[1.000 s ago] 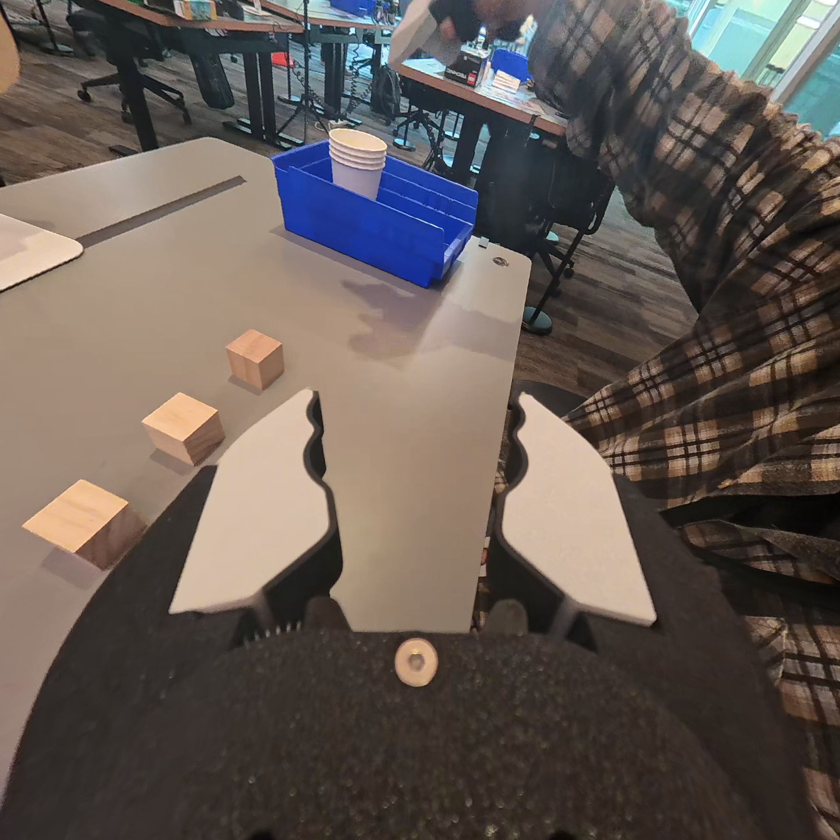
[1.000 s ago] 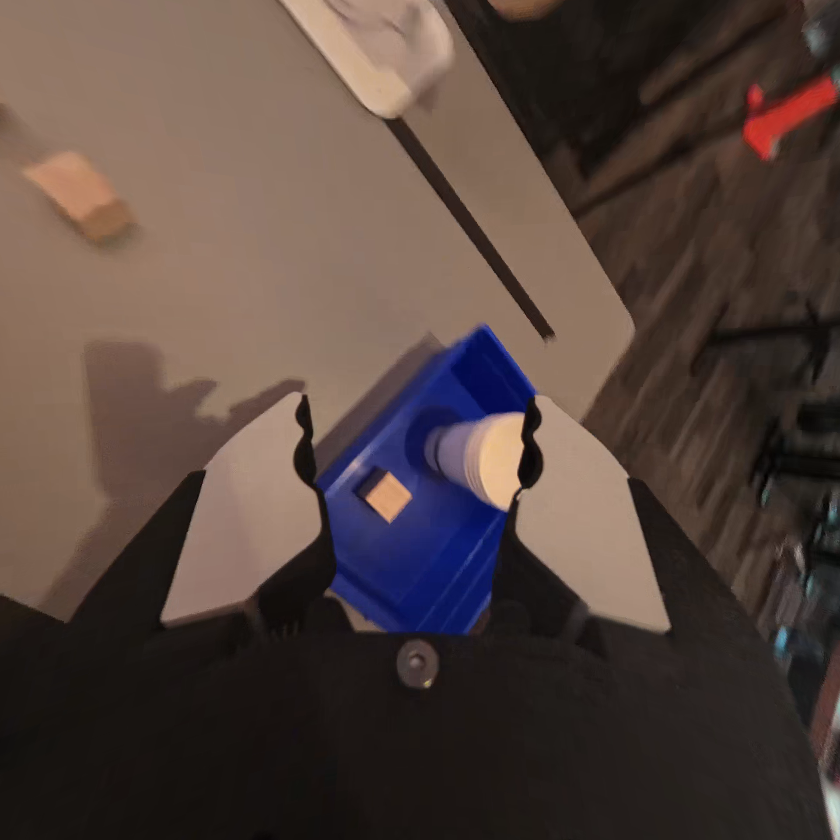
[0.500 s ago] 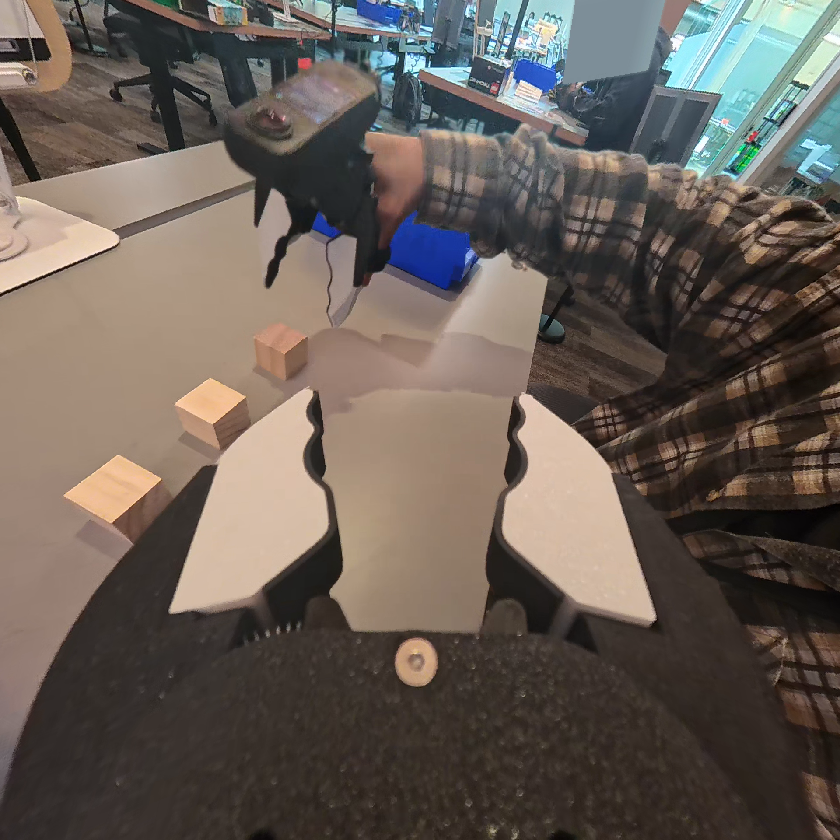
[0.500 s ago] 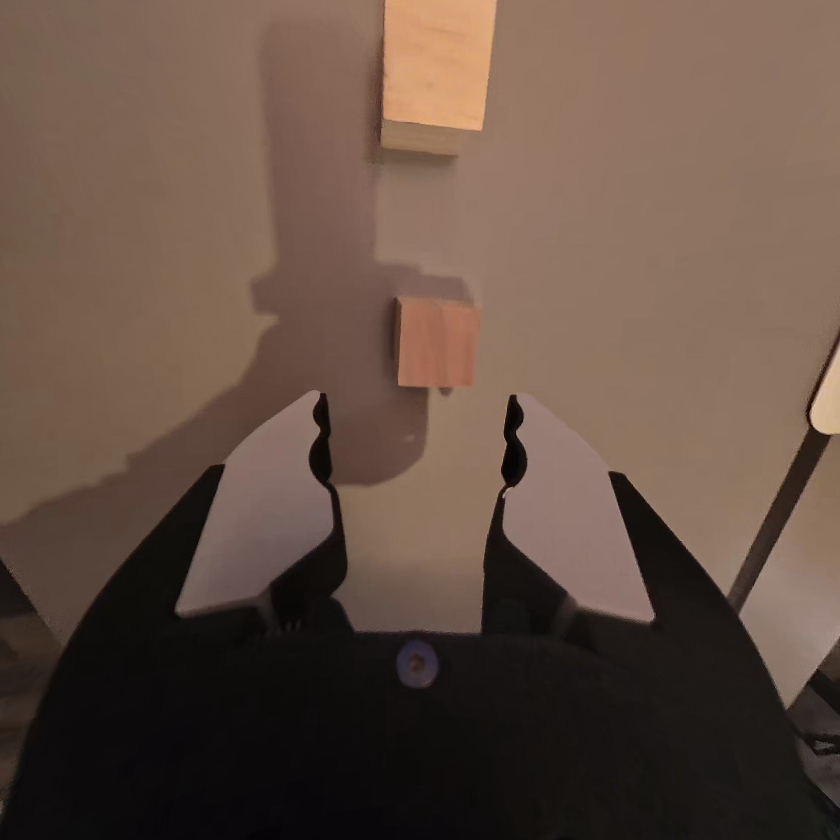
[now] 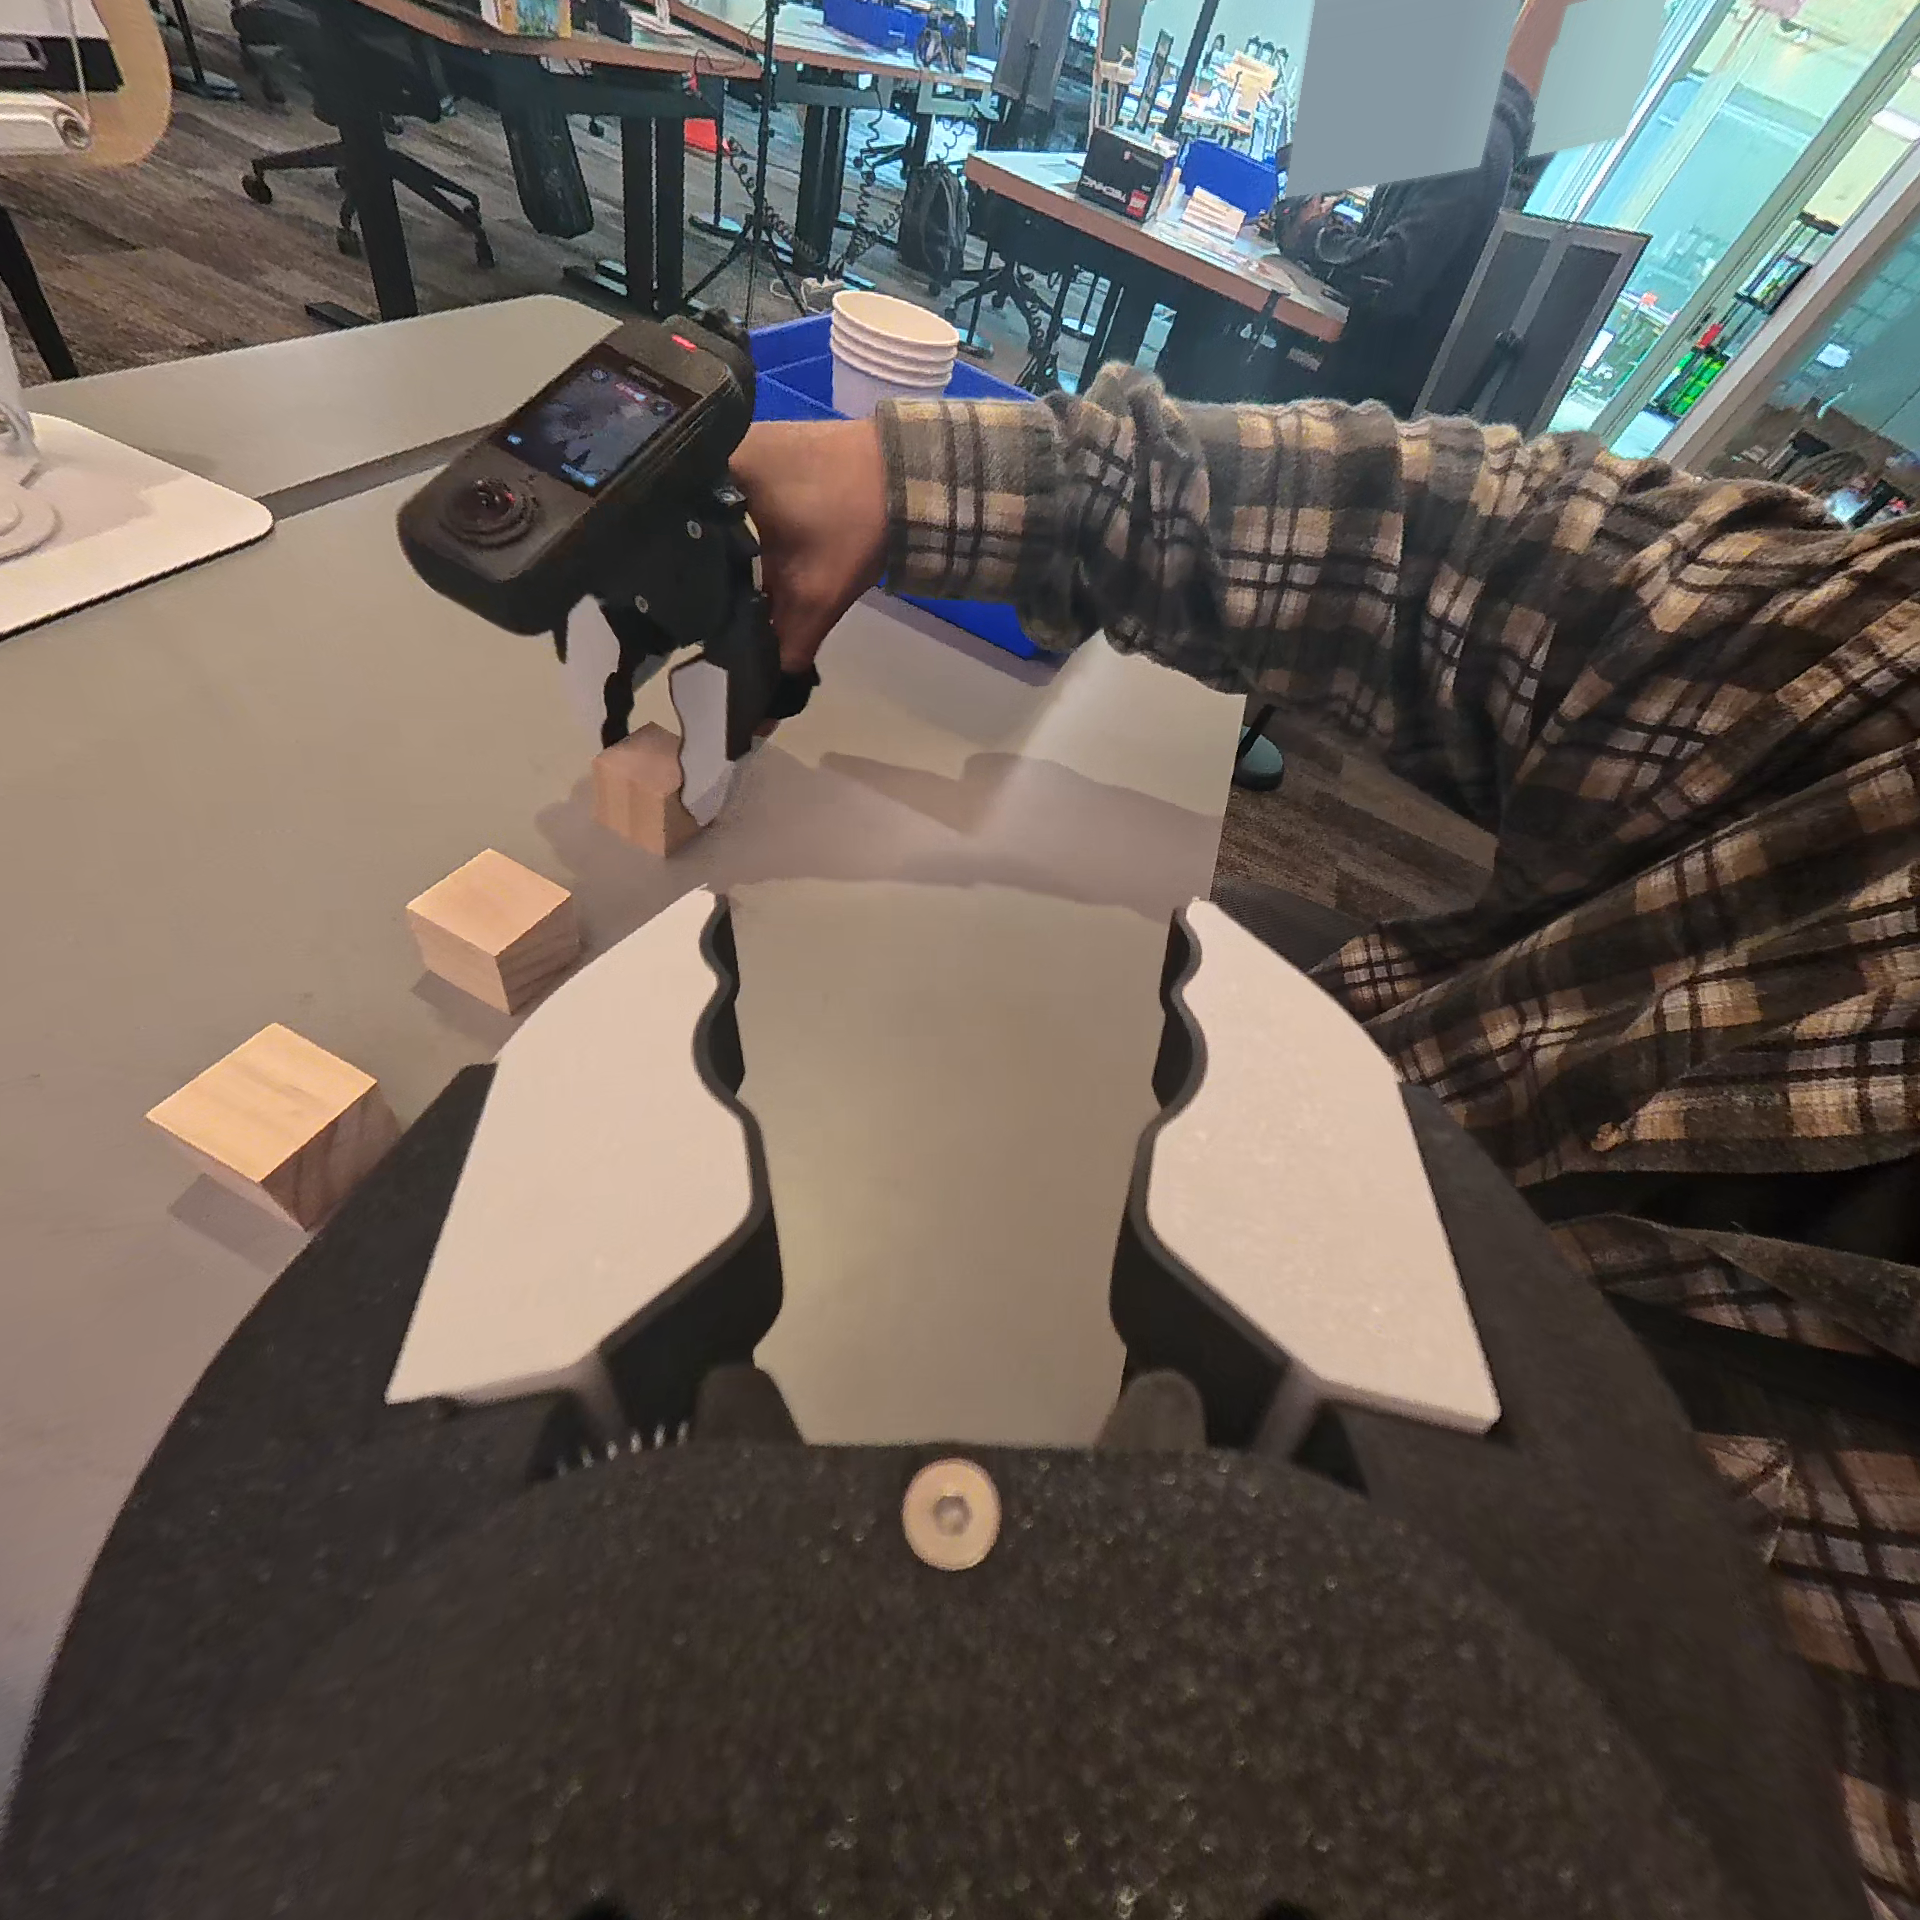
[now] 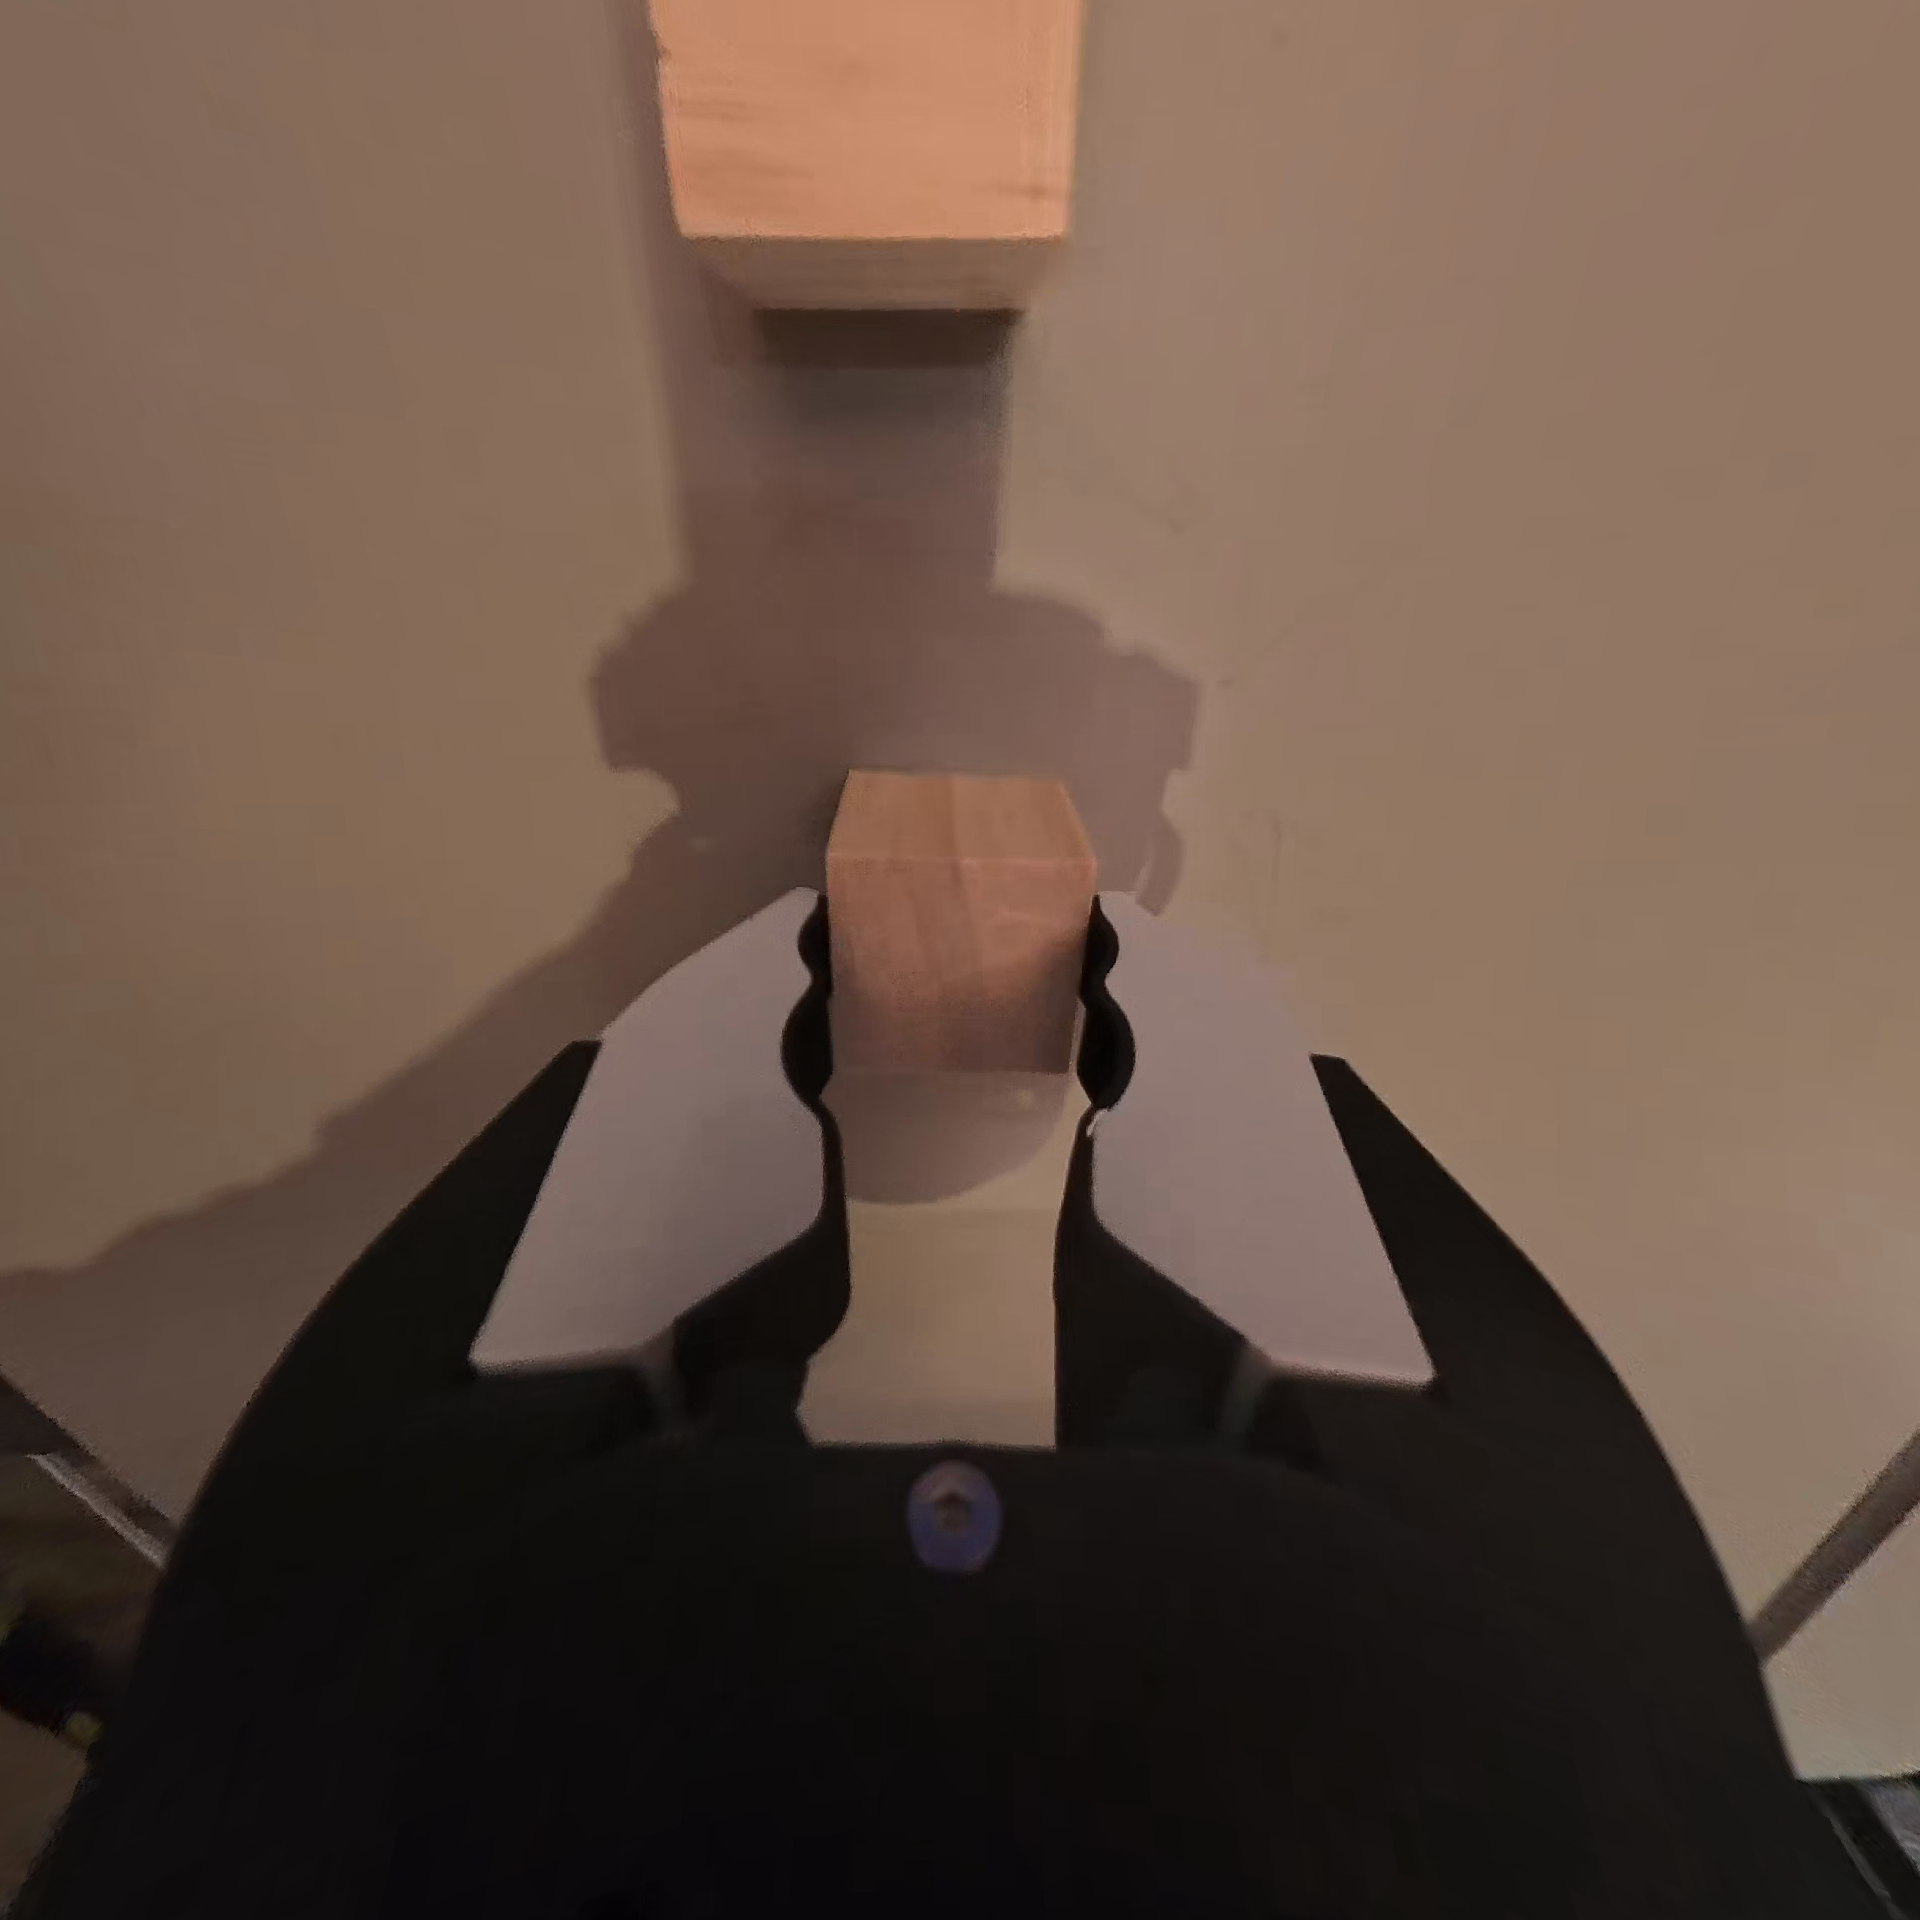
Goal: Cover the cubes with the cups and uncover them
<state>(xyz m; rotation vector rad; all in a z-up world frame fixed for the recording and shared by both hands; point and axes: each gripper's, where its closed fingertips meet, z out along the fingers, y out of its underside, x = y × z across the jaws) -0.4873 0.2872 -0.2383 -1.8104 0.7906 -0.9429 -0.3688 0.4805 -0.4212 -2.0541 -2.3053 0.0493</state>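
Note:
Three wooden cubes stand in a row on the grey table (image 5: pixel 312 748): a far cube (image 5: pixel 634 800), a middle cube (image 5: pixel 494 930) and a near cube (image 5: pixel 270 1122). My right gripper (image 5: pixel 652 774) points down over the far cube. In the right wrist view its fingers (image 6: pixel 717 1039) press both sides of that cube (image 6: pixel 956 935), which rests on the table; the middle cube (image 6: pixel 868 135) lies beyond. A stack of white paper cups (image 5: pixel 894 348) stands in a blue bin (image 5: pixel 966 613) at the far edge. My left gripper (image 5: pixel 951 920) is open and empty, right of the near cubes.
A person's plaid sleeve (image 5: pixel 1299 561) reaches across from the right in front of the bin. A white pad (image 5: pixel 125 540) lies at the far left. The table's right edge (image 5: pixel 1231 769) runs close to my left gripper. Office desks and chairs stand behind.
My right gripper swung from above the blue bin to the row of cubes, came down over the far cube and narrowed its fingers onto it. My left gripper stayed open, nearly still.

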